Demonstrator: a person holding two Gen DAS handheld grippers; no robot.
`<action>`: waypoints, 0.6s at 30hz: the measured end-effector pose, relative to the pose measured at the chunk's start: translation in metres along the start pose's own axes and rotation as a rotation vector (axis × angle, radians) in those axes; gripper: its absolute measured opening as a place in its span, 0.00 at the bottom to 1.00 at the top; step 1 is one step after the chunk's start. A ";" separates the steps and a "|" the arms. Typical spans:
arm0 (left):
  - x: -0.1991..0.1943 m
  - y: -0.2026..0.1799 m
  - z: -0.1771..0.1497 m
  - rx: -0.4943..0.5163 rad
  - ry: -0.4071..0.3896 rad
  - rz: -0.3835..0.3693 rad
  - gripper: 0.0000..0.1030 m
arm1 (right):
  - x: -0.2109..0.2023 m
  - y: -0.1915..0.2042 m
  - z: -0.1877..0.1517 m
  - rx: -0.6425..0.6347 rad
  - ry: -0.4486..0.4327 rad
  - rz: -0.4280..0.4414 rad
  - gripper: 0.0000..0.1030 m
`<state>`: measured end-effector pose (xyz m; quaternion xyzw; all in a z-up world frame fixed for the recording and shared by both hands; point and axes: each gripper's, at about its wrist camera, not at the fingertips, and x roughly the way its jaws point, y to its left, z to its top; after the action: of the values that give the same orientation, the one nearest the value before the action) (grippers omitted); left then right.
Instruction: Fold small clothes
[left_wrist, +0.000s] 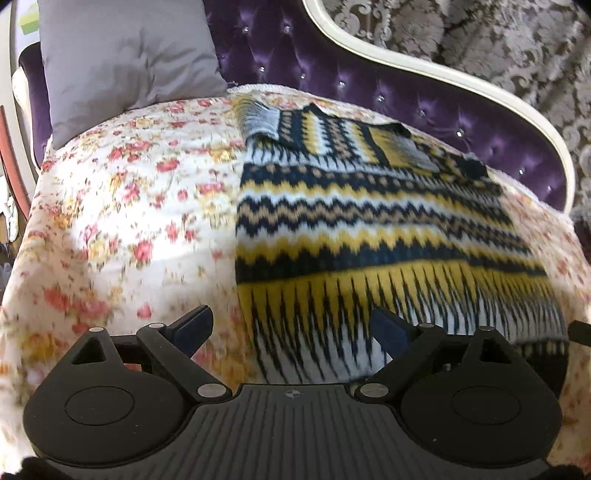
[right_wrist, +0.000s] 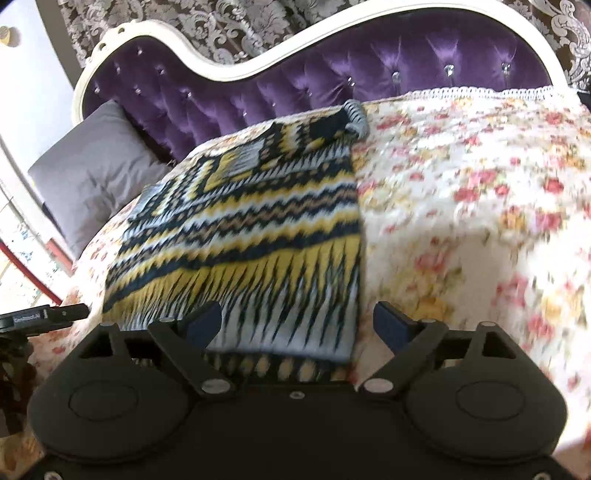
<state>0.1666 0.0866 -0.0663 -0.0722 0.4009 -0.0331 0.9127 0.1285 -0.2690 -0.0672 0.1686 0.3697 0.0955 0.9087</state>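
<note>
A knitted sweater (left_wrist: 369, 229) in yellow, navy and white zigzag bands lies flat on the floral bedspread (left_wrist: 129, 206), sleeves folded in over its body near the headboard. My left gripper (left_wrist: 291, 325) is open and empty, hovering above the sweater's near left hem corner. In the right wrist view the same sweater (right_wrist: 258, 236) lies left of centre on the bedspread (right_wrist: 480, 221). My right gripper (right_wrist: 297, 321) is open and empty above the sweater's near right hem corner. The left gripper's body (right_wrist: 40, 317) shows at the far left edge.
A grey pillow (left_wrist: 122, 55) leans at the head of the bed, also in the right wrist view (right_wrist: 92, 173). A purple tufted headboard (left_wrist: 406, 92) with a white frame runs behind the sweater. Patterned wallpaper (left_wrist: 498, 33) lies beyond.
</note>
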 end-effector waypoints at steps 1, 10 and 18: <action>0.000 0.000 -0.004 0.008 0.001 -0.005 0.90 | -0.001 0.001 -0.004 0.002 0.009 0.003 0.88; 0.002 -0.001 -0.019 0.025 0.009 -0.027 0.90 | -0.011 0.006 -0.026 0.042 0.060 0.028 0.88; 0.001 0.002 -0.019 0.012 0.001 -0.037 0.90 | -0.005 0.012 -0.032 0.022 0.126 0.050 0.88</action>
<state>0.1534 0.0861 -0.0805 -0.0740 0.3998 -0.0523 0.9121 0.1019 -0.2515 -0.0809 0.1813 0.4230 0.1243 0.8791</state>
